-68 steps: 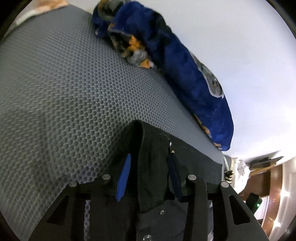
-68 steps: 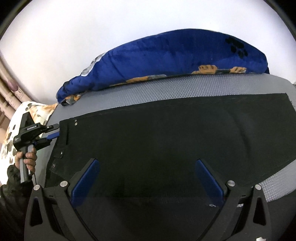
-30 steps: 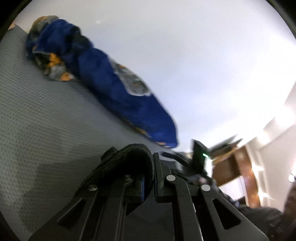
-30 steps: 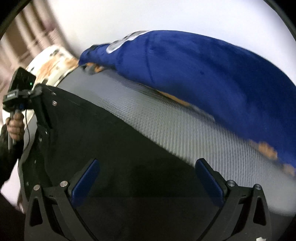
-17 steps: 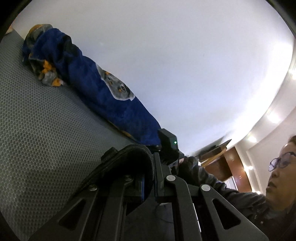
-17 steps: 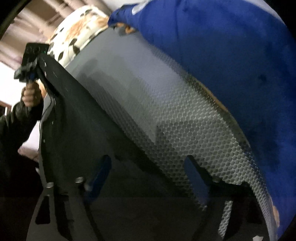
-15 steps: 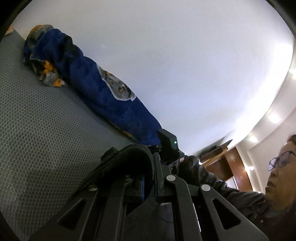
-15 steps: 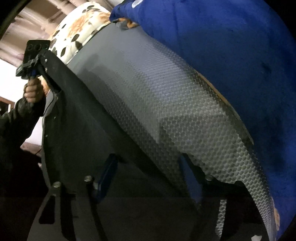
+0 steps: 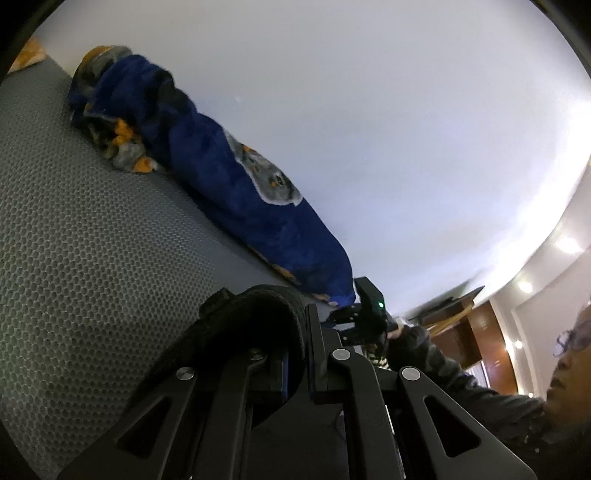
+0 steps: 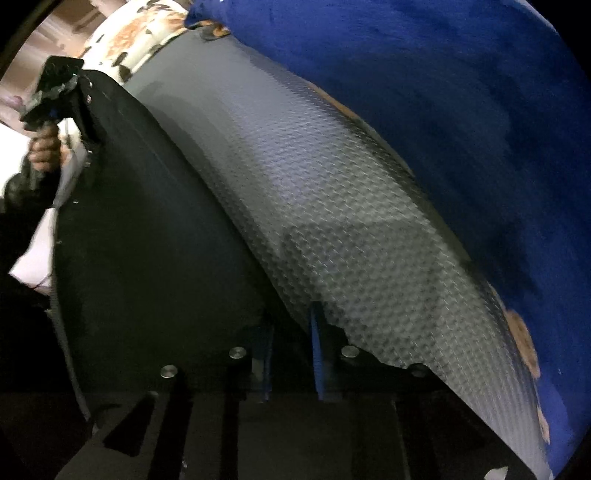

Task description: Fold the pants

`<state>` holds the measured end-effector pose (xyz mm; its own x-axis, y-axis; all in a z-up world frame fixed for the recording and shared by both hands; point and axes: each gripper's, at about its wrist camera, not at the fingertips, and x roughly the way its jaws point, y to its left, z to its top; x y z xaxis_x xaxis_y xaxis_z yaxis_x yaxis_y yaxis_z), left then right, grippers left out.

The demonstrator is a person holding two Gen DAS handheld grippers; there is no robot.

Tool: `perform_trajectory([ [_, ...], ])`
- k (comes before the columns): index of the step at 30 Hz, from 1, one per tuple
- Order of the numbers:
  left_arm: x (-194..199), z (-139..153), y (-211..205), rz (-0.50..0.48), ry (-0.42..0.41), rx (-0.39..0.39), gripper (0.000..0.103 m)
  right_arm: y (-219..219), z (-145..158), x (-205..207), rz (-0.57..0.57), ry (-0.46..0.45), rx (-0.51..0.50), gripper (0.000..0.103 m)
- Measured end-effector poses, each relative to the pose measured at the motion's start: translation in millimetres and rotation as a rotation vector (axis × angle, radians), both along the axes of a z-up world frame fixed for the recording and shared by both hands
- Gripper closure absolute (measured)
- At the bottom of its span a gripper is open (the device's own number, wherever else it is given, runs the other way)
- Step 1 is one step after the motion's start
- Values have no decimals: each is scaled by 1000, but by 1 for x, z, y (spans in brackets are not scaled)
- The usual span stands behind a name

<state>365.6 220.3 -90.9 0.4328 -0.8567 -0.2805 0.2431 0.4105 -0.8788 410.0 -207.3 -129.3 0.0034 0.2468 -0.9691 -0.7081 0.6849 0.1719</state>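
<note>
Pinching a thick rolled bunch of black cloth, the left gripper (image 9: 297,363) has its jaws drawn tight on the waist end of the pants (image 9: 255,317), which bulges up over the fingertips. The right gripper (image 10: 290,350) has its blue pads (image 10: 317,343) brought close together on the far edge of the same pants (image 10: 147,229); half a second ago those pads stood wider apart, and a second ago they were fully spread. One pair of pants hangs stretched between the two grippers, its long axis running from one to the other, the sheet lifted at that edge above the grey honeycomb mattress (image 10: 332,206) rather than lying flat as it did two seconds back. In the right wrist view the left gripper (image 10: 55,86) shows far off at the upper left with the hand (image 10: 44,149) under it. One blue cat-print blanket (image 9: 221,173) lies bunched along the mattress (image 9: 74,229) by the white wall (image 9: 369,110). One spotted pillow (image 10: 140,26) sits at the mattress end. The person's face (image 9: 569,365) is at the right edge of the left wrist view.
</note>
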Motion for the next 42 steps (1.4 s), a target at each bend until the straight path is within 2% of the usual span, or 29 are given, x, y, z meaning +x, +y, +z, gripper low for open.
perform_trajectory([
  [7,5,0,-3,22,23,92,96,12,36,-56,-143,-277,-83,96],
  [10,-2,10,-5,9,-3,143,96,19,60,-97,-210,-407,-122,96],
  [12,-10,16,-3,7,-9,150,96,25,73,-130,-230,-489,-150,96],
  [15,-31,30,-2,-8,-36,169,96,24,89,-171,-279,-550,-160,96],
  [18,-55,40,-3,-30,-57,189,96,18,98,-211,-315,-565,-135,96],
  [21,-88,47,1,-60,-65,209,96,9,98,-247,-350,-538,-96,97],
  [26,-140,49,8,-117,-62,281,94,10,81,-305,-337,-466,-62,97],
  [28,-162,46,10,-148,-62,342,93,9,70,-328,-345,-420,-37,96],
  [34,-206,4,14,-198,45,492,88,16,28,-351,-353,-337,-42,96],
  [38,-224,-23,12,-227,121,563,83,17,10,-347,-353,-313,-70,96],
  [42,-229,-22,18,-221,146,533,83,16,3,-345,-364,-309,-75,96],
])
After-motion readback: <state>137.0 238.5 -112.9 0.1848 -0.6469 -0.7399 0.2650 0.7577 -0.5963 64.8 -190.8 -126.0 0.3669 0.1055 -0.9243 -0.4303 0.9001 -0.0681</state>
